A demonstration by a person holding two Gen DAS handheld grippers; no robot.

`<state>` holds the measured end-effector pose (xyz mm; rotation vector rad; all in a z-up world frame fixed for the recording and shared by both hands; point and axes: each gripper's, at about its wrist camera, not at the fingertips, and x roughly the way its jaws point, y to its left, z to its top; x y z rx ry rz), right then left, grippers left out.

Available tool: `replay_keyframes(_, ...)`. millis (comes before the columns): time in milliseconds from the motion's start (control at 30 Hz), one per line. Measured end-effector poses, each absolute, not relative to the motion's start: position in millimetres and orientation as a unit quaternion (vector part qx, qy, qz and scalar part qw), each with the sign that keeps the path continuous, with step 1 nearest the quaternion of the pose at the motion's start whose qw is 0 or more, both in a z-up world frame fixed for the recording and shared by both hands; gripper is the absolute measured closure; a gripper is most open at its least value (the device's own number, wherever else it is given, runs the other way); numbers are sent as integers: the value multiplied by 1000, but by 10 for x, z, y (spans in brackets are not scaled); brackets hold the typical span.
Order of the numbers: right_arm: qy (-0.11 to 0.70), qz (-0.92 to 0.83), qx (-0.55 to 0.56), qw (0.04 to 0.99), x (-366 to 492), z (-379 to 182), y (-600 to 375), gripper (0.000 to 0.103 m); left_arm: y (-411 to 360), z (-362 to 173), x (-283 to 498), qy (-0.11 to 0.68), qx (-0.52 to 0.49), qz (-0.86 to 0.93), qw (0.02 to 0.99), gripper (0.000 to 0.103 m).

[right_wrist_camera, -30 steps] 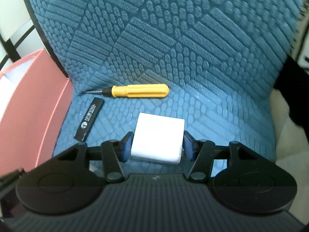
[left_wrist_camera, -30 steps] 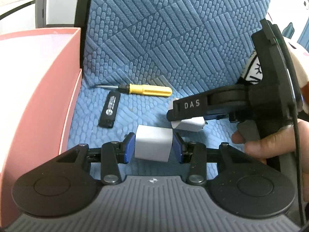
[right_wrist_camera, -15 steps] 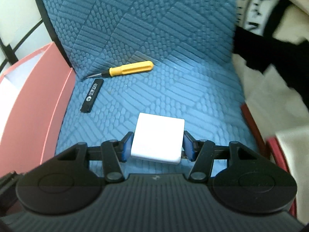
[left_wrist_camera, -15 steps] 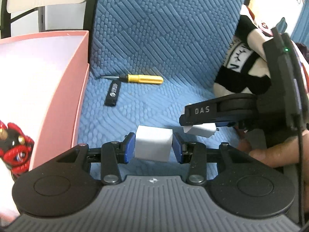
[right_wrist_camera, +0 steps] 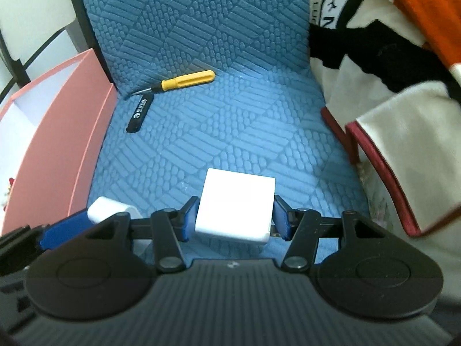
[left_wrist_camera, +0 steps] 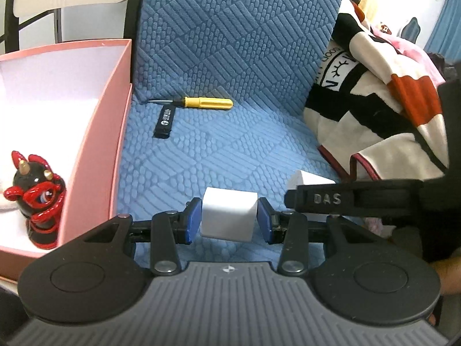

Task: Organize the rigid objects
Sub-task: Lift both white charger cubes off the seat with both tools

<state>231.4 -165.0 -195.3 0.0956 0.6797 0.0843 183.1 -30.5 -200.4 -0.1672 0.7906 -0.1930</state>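
Note:
My left gripper [left_wrist_camera: 228,218] is shut on a white cube-shaped charger [left_wrist_camera: 227,216], held above the blue chair seat [left_wrist_camera: 219,155]. My right gripper [right_wrist_camera: 234,216] is shut on a flat white charger block [right_wrist_camera: 236,204], also above the seat, just right of the left gripper. The left gripper's blue pad and its charger [right_wrist_camera: 106,209] show at the lower left of the right wrist view. A yellow screwdriver [left_wrist_camera: 201,103] and a black USB stick [left_wrist_camera: 164,121] lie at the back of the seat. A pink box [left_wrist_camera: 95,132] stands to the left.
A red and black horned figurine [left_wrist_camera: 36,193] stands inside the pink box. A folded blanket [left_wrist_camera: 383,92] in white, black and red lies on the right side of the seat. The quilted blue backrest [left_wrist_camera: 230,28] rises behind.
Both grippers have pulled back and up from the rear of the seat with their chargers held. The pink box interior, the figurine and the blanket have come into view.

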Motion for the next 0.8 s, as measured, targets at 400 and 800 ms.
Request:
replay_keyframes(400,325,38,32,944,2051,-2021,-1764,46,-318,-1996,1853,400,-91,-94,907,56)
replay_keyframes(800,315,41,35,948,1929,-2114,-1840,46,-458,-2093,1900,422,-80,-92,898,56)
